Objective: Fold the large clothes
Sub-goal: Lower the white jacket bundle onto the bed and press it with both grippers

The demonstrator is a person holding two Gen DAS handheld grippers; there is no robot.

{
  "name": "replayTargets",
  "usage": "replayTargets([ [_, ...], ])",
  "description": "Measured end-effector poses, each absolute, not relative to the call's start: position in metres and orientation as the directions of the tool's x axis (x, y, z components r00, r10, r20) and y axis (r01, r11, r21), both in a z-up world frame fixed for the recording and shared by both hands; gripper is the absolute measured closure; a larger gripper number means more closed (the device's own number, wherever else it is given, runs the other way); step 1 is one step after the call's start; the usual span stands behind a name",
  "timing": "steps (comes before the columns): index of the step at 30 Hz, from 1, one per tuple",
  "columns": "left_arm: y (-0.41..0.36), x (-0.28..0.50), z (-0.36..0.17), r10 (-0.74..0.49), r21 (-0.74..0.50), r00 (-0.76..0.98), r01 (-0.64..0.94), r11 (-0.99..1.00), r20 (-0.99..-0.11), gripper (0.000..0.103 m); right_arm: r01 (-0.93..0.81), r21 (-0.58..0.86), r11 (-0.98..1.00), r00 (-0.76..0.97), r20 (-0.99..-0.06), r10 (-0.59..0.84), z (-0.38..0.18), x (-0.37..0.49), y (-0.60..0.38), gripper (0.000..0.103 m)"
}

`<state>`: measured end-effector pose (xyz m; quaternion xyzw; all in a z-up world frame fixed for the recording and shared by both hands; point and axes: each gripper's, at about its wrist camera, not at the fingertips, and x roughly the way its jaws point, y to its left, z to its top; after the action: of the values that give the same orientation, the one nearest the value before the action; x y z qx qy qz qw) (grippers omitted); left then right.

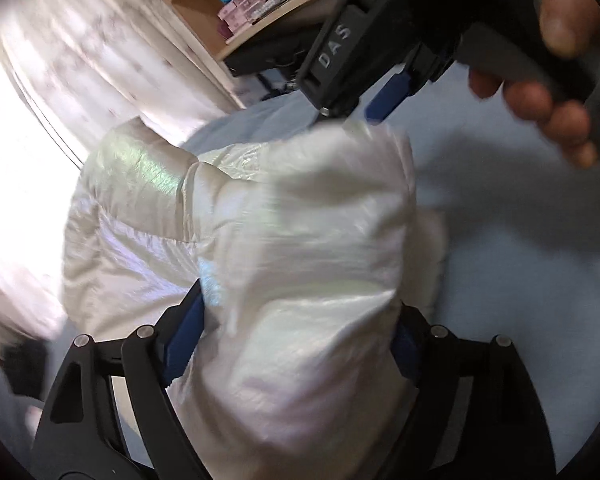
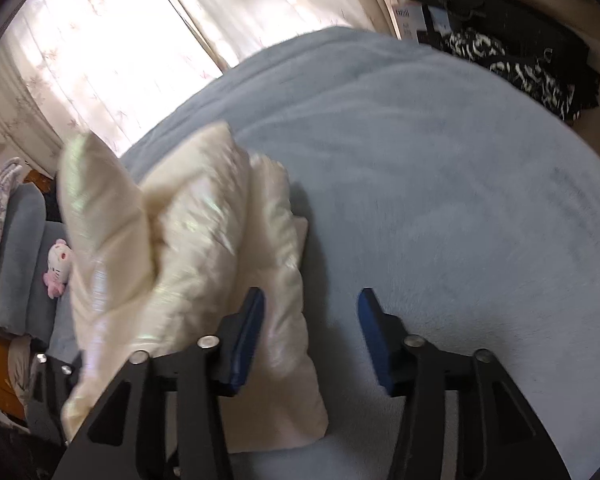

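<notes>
Puffy cream jacket (image 2: 204,264) half-folded on the blue bed (image 2: 440,184); left gripper (image 1: 296,344) open around it, right gripper (image 2: 310,336) open, empty; slick padding may spring unfolded.

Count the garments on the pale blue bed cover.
1. A shiny cream puffer jacket, bunched on the left part of the pale blue bed cover; in the left wrist view its bulk sits between that gripper's fingers. Anything underneath it would be hidden.
</notes>
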<state>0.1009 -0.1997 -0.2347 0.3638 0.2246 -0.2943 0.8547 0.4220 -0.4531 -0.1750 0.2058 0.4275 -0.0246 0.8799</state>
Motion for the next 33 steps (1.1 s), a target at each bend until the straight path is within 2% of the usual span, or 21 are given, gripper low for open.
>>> replayTargets([
  [2, -0.180, 0.097, -0.213, -0.411, 0.349, 0.651, 0.721, 0.599, -0.638, 0.024, 0.188, 0.329, 0.925, 0.650, -0.748, 0.134, -0.143, 0.406, -0.444, 0.040],
  [4, -0.163, 0.099, -0.195, -0.456, 0.263, 0.616, 0.736, 0.623, -0.643, 0.024, 0.152, 0.310, 0.938, 0.663, -0.736, 0.136, -0.129, 0.402, -0.449, 0.035],
  [6, -0.140, 0.098, -0.175, -0.477, 0.200, 0.609, 0.725, 0.659, -0.634, 0.024, 0.099, 0.298, 0.949, 0.682, -0.715, 0.153, -0.105, 0.398, -0.435, 0.020],
  [8, -0.115, 0.113, -0.153, -0.479, 0.145, 0.617, 0.694, 0.705, -0.625, 0.024, 0.050, 0.284, 0.958, 0.702, -0.692, 0.168, -0.081, 0.385, -0.428, 0.014],
  [11, -0.076, 0.142, -0.125, -0.461, 0.065, 0.640, 0.624, 0.779, -0.615, 0.024, -0.004, 0.274, 0.962, 0.714, -0.672, 0.195, -0.053, 0.388, -0.409, 0.012],
  [15, -0.048, 0.220, -0.100, -0.367, 0.039, 0.696, 0.493, 0.869, -0.617, 0.024, -0.058, 0.279, 0.959, 0.697, -0.676, 0.239, -0.039, 0.431, -0.374, 0.011],
  [18, -0.032, 0.283, -0.106, -0.286, -0.012, 0.696, 0.370, 0.929, -0.658, 0.025, -0.066, 0.264, 0.962, 0.653, -0.718, 0.241, -0.048, 0.469, -0.350, 0.011],
  [21, -0.027, 0.327, -0.118, -0.263, -0.030, 0.696, 0.328, 0.944, -0.669, 0.025, -0.055, 0.232, 0.971, 0.612, -0.761, 0.216, -0.061, 0.502, -0.333, 0.011],
  [22, -0.028, 0.338, -0.122, -0.265, -0.030, 0.697, 0.330, 0.944, -0.667, 0.025, -0.057, 0.209, 0.976, 0.607, -0.769, 0.200, -0.066, 0.511, -0.330, 0.012],
  [23, -0.029, 0.347, -0.124, -0.265, -0.033, 0.701, 0.326, 0.945, -0.662, 0.025, -0.064, 0.195, 0.979, 0.607, -0.771, 0.193, -0.070, 0.517, -0.328, 0.021],
  [24, -0.031, 0.355, -0.126, -0.266, -0.037, 0.708, 0.321, 0.946, -0.654, 0.025, -0.083, 0.190, 0.978, 0.601, -0.774, 0.201, -0.076, 0.522, -0.328, 0.042],
  [26, -0.036, 0.370, -0.130, -0.278, -0.054, 0.715, 0.319, 0.946, -0.642, 0.024, -0.081, 0.219, 0.972, 0.578, -0.784, 0.225, -0.088, 0.527, -0.335, 0.065],
  [29, -0.046, 0.388, -0.141, -0.284, -0.068, 0.716, 0.314, 0.947, -0.637, 0.025, -0.057, 0.212, 0.976, 0.610, -0.766, 0.202, -0.098, 0.521, -0.348, 0.071],
  [33, -0.065, 0.403, -0.169, -0.300, -0.058, 0.711, 0.344, 0.937, -0.636, 0.024, 0.008, 0.232, 0.973, 0.643, -0.746, 0.173, -0.127, 0.503, -0.376, 0.071],
])
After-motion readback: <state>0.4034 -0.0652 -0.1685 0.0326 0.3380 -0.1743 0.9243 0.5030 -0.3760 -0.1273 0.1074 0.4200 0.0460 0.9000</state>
